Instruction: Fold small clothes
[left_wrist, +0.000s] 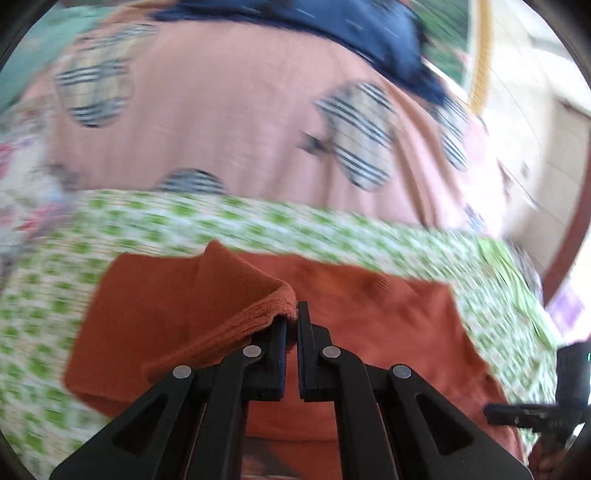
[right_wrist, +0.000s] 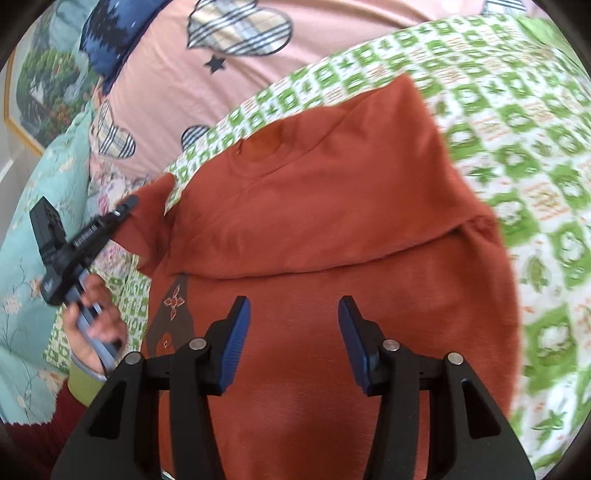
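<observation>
A rust-orange small sweater lies on a green-and-white patterned sheet, its upper part folded down over the body. My left gripper is shut on a sleeve cuff of the sweater and holds it lifted over the garment. In the right wrist view the left gripper shows at the left, pinching the sleeve. My right gripper is open and empty, hovering just above the sweater's lower body.
A pink quilt with plaid heart patches lies beyond the sheet, with a dark blue cloth on it. A teal floral blanket is at the left. A framed picture hangs behind. The right gripper shows in the left wrist view.
</observation>
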